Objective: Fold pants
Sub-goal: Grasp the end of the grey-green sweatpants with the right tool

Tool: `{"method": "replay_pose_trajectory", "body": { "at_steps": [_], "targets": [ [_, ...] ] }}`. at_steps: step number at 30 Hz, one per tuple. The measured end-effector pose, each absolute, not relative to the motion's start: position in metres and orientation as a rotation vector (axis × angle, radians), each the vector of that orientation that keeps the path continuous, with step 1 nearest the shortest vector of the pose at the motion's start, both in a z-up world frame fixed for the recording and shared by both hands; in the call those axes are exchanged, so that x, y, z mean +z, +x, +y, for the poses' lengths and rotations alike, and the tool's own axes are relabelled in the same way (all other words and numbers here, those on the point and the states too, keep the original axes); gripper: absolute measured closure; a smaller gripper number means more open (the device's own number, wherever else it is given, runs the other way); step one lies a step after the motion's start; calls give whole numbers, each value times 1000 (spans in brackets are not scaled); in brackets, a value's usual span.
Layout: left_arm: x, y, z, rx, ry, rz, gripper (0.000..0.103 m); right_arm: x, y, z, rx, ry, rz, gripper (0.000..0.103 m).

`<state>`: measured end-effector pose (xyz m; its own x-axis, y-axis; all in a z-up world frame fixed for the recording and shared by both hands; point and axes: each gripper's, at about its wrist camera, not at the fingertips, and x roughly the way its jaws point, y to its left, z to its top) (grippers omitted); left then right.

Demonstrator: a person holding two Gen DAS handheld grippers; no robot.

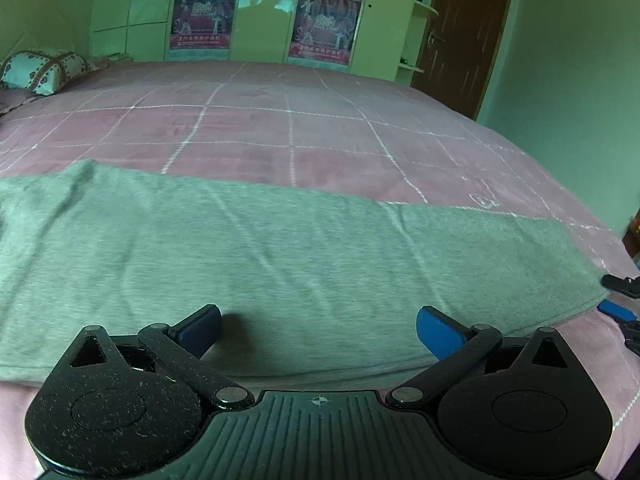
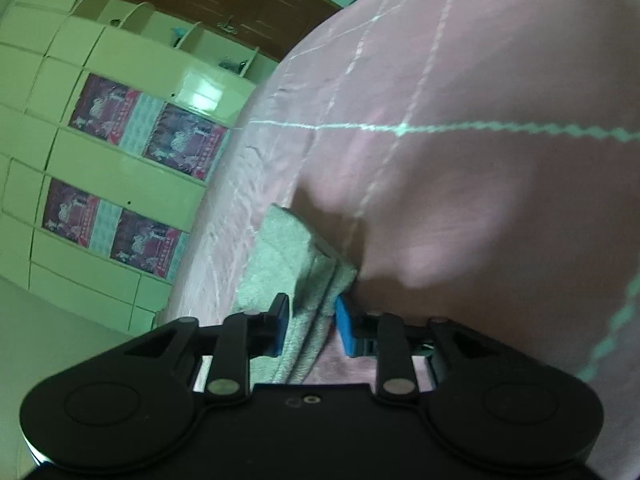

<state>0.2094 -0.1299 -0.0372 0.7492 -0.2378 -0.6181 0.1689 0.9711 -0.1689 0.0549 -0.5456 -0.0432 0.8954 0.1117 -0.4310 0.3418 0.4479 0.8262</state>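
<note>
The grey pants [image 1: 280,264] lie flat across the near part of a bed [image 1: 328,132] covered in a pink blanket with a white grid. In the left wrist view they stretch from the left edge of the picture almost to the right, and their left end is cut off by the frame, so their full length cannot be judged. Which end is waist and which is cuff is hard to make out.

The left gripper [image 1: 318,332] stands with its jaws wide apart over the near edge of the pants; nothing lies between its blue pads [image 1: 438,330]. Whether the pads touch the cloth is unclear.

At the far right of that view only the tips of the right gripper [image 1: 620,300] show, at the right end of the pants. In its own view, the right gripper [image 2: 310,326] has its jaws drawn close together on a bunched, layered edge of the pants [image 2: 288,256], the blue pads pressing the fabric from both sides. That picture is tilted and partly blurred, and the pink blanket fills most of it, so the rest of the garment is hidden.

Beyond the bed stand a pale wardrobe [image 1: 264,12] with posters, a patterned pillow [image 1: 40,70] and a brown door [image 1: 464,40].
</note>
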Motion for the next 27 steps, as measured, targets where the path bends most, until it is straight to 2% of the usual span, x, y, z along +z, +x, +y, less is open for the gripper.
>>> {"method": "replay_pose_trajectory", "body": {
  "at_steps": [6,27],
  "targets": [
    [-48,210,-171,-175,23,752,0,-43,54,-545,-143,1095,480,83],
    [-51,209,-171,-164,13,750,0,-52,56,-543,-105,1256,502,85]
  ]
}}
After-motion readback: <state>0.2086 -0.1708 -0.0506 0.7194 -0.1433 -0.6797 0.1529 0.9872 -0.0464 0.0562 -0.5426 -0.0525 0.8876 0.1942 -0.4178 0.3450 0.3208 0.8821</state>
